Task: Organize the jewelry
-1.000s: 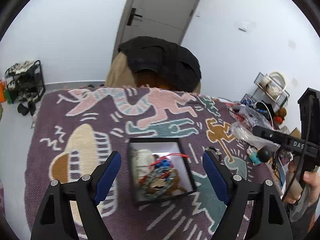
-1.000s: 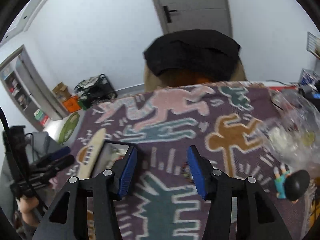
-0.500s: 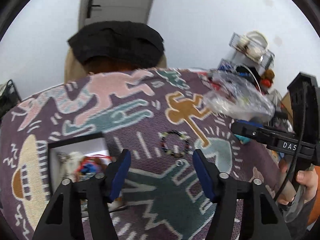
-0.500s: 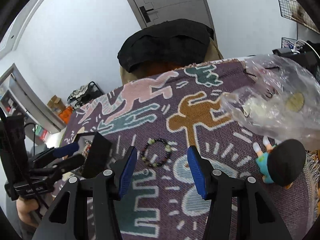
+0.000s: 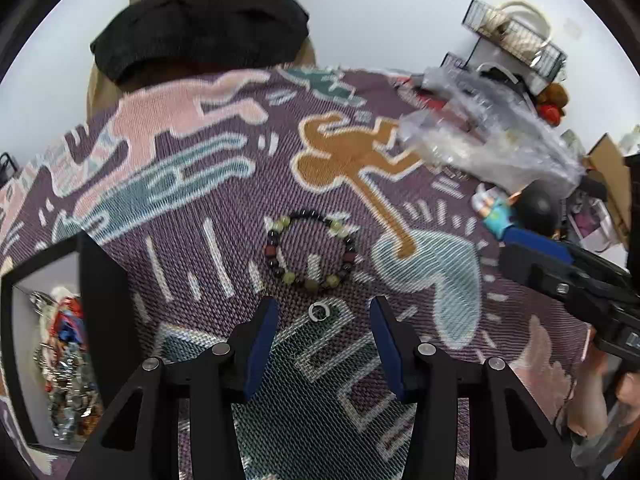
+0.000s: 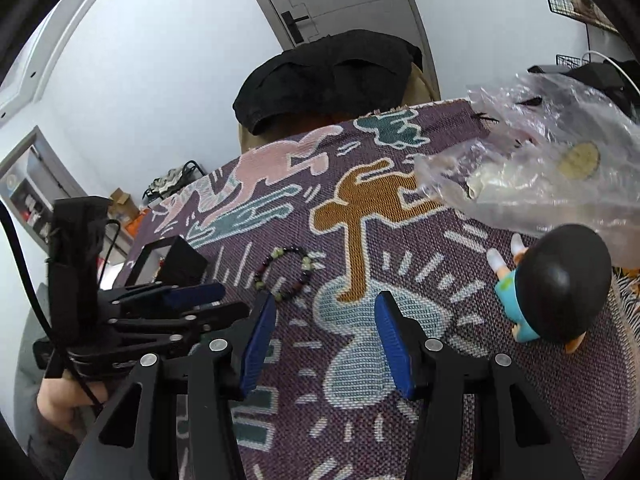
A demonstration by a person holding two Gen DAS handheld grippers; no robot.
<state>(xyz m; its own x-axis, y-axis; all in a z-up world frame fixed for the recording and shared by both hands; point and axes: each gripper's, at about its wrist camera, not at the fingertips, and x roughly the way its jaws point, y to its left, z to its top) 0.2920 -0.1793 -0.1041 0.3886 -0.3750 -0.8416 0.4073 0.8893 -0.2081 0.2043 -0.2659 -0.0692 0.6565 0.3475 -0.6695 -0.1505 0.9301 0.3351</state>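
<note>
A beaded bracelet (image 5: 311,250) of dark, red and pale green beads lies flat on the patterned purple cloth; it also shows in the right wrist view (image 6: 285,274). A small silver ring (image 5: 318,311) lies just in front of it. My left gripper (image 5: 323,312) is open and empty, its jaws on either side of the ring, low over the cloth. A black box (image 5: 24,276) holding tangled jewelry sits at the left. My right gripper (image 6: 325,312) is open and empty, to the right of the bracelet, and the left gripper (image 6: 192,298) shows beside it.
A crumpled clear plastic bag (image 5: 488,140) lies at the right, with a small black-haired figurine (image 6: 556,288) beside it. A chair with a black garment (image 5: 200,28) stands behind the table. Wire racks (image 5: 516,36) hang on the right wall.
The left gripper has swung right from over the box and come down near the bracelet, its jaws now on either side of the ring. The right gripper has moved right and closer to the cloth.
</note>
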